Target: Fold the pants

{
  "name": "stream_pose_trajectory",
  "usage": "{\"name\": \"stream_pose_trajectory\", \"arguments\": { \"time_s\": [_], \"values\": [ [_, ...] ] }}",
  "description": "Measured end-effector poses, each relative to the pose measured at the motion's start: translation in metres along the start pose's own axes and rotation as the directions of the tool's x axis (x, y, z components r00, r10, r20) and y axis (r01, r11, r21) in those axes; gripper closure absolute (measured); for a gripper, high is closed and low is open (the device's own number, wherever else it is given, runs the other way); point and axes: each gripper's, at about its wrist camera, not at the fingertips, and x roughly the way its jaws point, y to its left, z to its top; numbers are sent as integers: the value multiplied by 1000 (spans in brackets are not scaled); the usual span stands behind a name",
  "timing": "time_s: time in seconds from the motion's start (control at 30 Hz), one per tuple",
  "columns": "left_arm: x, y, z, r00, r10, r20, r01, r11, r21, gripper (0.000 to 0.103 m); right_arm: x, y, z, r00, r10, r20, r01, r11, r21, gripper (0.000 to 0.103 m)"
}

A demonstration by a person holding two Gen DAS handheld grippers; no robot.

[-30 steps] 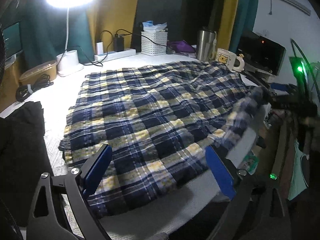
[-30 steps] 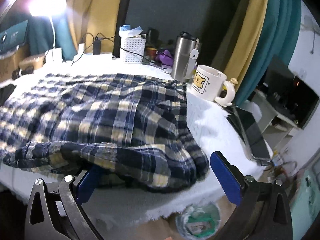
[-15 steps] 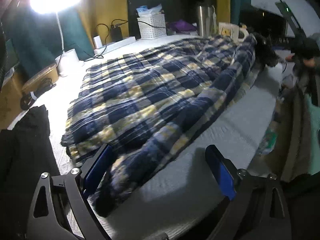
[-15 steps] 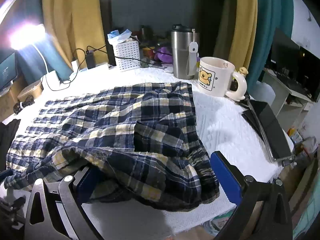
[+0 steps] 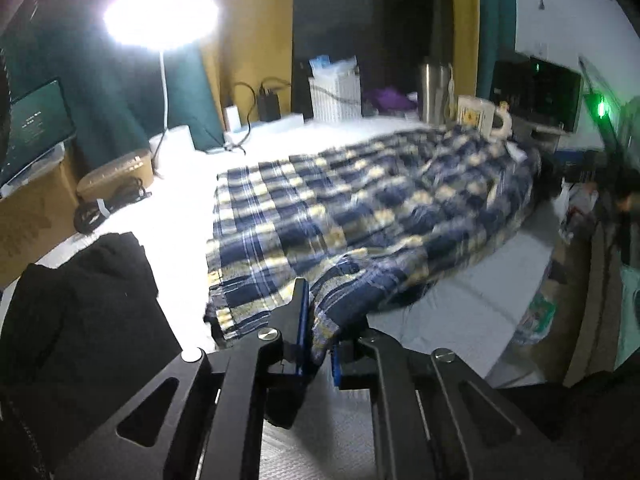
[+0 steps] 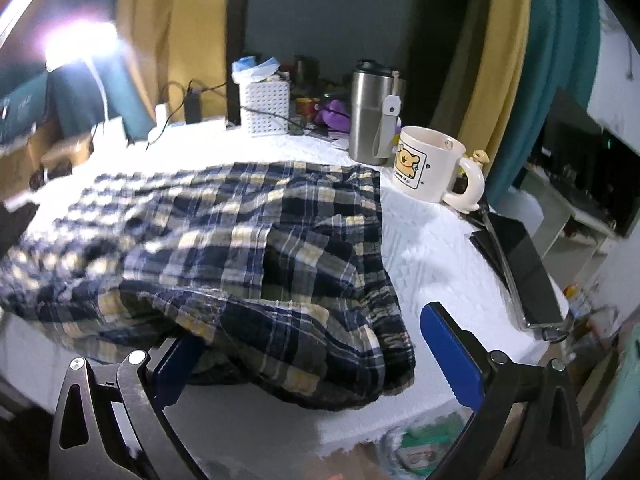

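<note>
The plaid pants [image 5: 360, 216] are spread mid-frame on the white table [image 5: 460, 312]. Their near hem has just been clamped by the left gripper [image 5: 318, 344]. The right gripper [image 6: 308, 344] is held wide apart over the bunched lower edge; bare table is left at right.

Light: a round lamp [image 5: 160, 16] glares at the table's far left corner.
Table: white textured cover [image 6: 432, 248].
Back wall: dark panel [image 6: 320, 12] between yellow curtains [image 5: 252, 40].
Right side: teal curtain [image 6: 560, 72], white wall [image 5: 560, 12], black screen [image 5: 536, 88].
</note>
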Motion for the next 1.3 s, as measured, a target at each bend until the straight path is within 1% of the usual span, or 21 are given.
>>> {"name": "stream_pose_trajectory", "arguments": {
  "time_s": [0.07, 0.13, 0.17, 0.2, 0.23, 0.27, 0.3, 0.33, 0.37, 0.4, 0.43, 0.47, 0.5, 0.53, 0.57, 0.67, 0.97, 1.1, 1.3],
  "values": [
    [-5, 1, 5, 1000, -13, 15, 13, 1000, -1, 95, 2, 10, -6, 1000, -27, 2, 27, 998, -63, 0],
    [-8, 1, 7, 1000, -6, 25, 6, 1000, 7, 95, 3, 21, -12, 999, -46, 15, 47, 991, -127, 0],
    [-7, 1, 7, 1000, -4, 25, 4, 1000, 11, 96, 3, 24, -14, 999, -47, 17, 49, 988, -146, 0],
    [-6, 2, 7, 1000, 2, 22, -2, 1000, 11, 99, 3, 27, -15, 999, -47, 21, 50, 985, -162, 1],
    [-5, 2, 7, 1000, 5, 18, -5, 1000, 8, 101, 2, 29, -16, 999, -46, 24, 50, 984, -172, 9],
    [-4, 3, 7, 1000, 5, 14, -6, 1000, 6, 101, 2, 29, -16, 999, -41, 20, 43, 984, -171, 31],
    [-4, 2, 7, 1000, 5, 15, -5, 1000, 7, 101, 2, 28, -15, 999, -32, 8, 33, 986, -164, 42],
    [-6, 1, 9, 1000, 4, 21, -4, 1000, 12, 101, 2, 25, -15, 999, -37, 0, 37, 988, -149, 58],
    [-8, 0, 9, 1000, 5, 28, -5, 1000, 16, 101, 1, 23, -15, 999, -39, -1, 38, 989, -139, 68],
    [-11, -1, 12, 999, 6, 39, -7, 1000, 21, 101, 0, 22, -16, 999, -34, -4, 34, 991, -130, 72],
    [-14, -2, 14, 999, 7, 47, -8, 1000, 25, 101, -2, 20, -17, 1000, -29, -5, 29, 992, -121, 79],
    [-16, -3, 15, 999, 7, 53, -9, 1000, 27, 100, -4, 19, -18, 1000, -26, -3, 25, 993, -112, 84],
    [-19, -4, 17, 998, 8, 62, -10, 999, 30, 100, -7, 18, -19, 1000, -26, 0, 26, 994, -105, 85],
    [-21, -4, 18, 998, 8, 68, -10, 999, 31, 100, -10, 17, -21, 1000, -25, 3, 25, 995, -99, 88],
    [-23, -5, 20, 997, 6, 75, -8, 999, 33, 100, -13, 16, -22, 1000, -24, 6, 24, 996, -91, 90],
    [-32, -7, 25, 995, 1, 97, -5, 999, 39, 101, -27, 11, -23, 999, -25, 32, 27, 998, -62, 92],
    [-62, -17, 42, 985, -16, 173, 3, 997, 74, 101, -68, -9, -11, 990, -58, 129, 57, 998, 16, 93],
    [-81, -26, 51, 976, -26, 214, 5, 995, 100, 100, -83, -15, -5, 983, -74, 169, 70, 997, 32, 94],
    [-116, -46, 67, 954, -60, 293, 16, 988, 151, 100, -103, -32, -1, 970, -98, 224, 81, 993, 86, 94]
  ]
}}
